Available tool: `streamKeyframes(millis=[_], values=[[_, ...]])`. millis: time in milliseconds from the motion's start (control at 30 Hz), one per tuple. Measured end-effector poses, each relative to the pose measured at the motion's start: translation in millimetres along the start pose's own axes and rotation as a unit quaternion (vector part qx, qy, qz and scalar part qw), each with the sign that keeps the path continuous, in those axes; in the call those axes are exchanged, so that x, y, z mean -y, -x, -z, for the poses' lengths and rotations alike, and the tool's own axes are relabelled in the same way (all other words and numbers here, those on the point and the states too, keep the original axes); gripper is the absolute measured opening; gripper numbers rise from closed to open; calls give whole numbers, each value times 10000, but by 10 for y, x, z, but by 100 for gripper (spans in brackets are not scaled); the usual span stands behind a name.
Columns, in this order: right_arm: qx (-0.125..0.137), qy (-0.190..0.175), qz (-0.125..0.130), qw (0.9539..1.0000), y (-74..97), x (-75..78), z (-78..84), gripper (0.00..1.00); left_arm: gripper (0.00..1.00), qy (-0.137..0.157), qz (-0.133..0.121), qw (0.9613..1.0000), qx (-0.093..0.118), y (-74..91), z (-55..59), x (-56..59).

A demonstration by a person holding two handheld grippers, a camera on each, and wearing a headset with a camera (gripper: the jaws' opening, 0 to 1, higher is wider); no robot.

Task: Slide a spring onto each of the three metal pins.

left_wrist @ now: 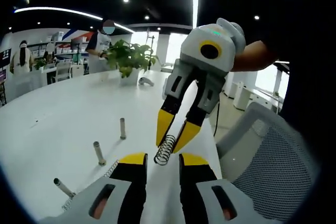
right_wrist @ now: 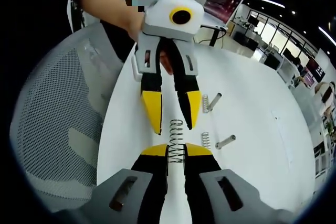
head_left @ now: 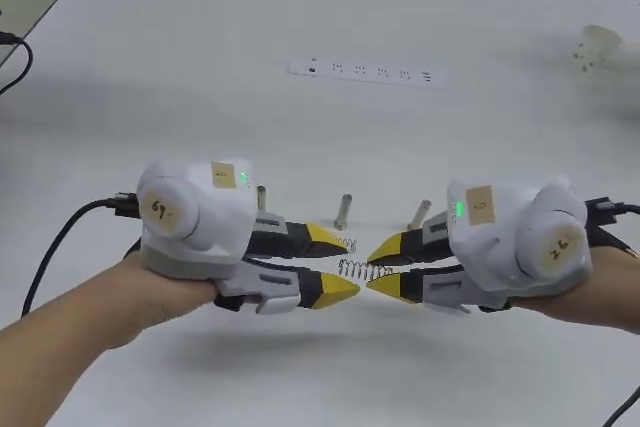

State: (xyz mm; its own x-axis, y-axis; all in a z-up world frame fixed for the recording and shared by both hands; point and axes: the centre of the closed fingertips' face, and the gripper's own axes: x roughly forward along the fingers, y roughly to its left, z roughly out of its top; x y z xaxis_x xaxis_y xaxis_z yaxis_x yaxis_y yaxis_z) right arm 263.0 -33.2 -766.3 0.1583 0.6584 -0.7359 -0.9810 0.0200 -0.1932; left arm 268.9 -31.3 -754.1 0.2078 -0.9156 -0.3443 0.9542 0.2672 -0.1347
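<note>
A small metal spring (head_left: 358, 269) hangs in the air between the two grippers. My right gripper (head_left: 378, 269) is shut on one end of it, seen between its yellow tips (right_wrist: 177, 153). My left gripper (head_left: 345, 262) faces it, jaws open on either side of the spring's free end (left_wrist: 164, 150). Three metal pins stand upright on the white table behind the grippers: one (head_left: 262, 197), another (head_left: 343, 210) and a third (head_left: 420, 213). A loose spring (head_left: 347, 243) lies by the left gripper's upper tip. Another loose spring (right_wrist: 205, 139) lies near a pin (right_wrist: 226, 141).
A white power strip (head_left: 366, 71) lies further back on the table (head_left: 200, 67). A white cup-like object (head_left: 598, 45) sits at the far right. Cables trail from both grippers. A mesh chair (left_wrist: 273, 156) stands at the table's near edge.
</note>
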Motion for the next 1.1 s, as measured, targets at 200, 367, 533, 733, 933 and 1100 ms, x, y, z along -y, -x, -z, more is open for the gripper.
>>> streamKeyframes(millis=[200,367,533,733,933,1100], values=[[40,114,-45,9999,14,-24,-53,8,15,-30,32,10000,20,-16,-11,16],[53,172,-26,9998,25,-16,-80,8,13,-66,71,9999,42,-36,-31,39],[18,187,-22,9998,36,-27,-63,8,7,-104,118,9999,35,-48,-42,67],[40,175,-37,9998,55,-50,-70,8,5,-153,130,9998,22,-57,-38,78],[78,137,-15,9999,70,-35,-74,8,5,-212,88,9997,79,-53,-64,76],[86,134,-8,9999,63,-47,-84,8,4,-231,91,9997,81,-42,-60,97]])
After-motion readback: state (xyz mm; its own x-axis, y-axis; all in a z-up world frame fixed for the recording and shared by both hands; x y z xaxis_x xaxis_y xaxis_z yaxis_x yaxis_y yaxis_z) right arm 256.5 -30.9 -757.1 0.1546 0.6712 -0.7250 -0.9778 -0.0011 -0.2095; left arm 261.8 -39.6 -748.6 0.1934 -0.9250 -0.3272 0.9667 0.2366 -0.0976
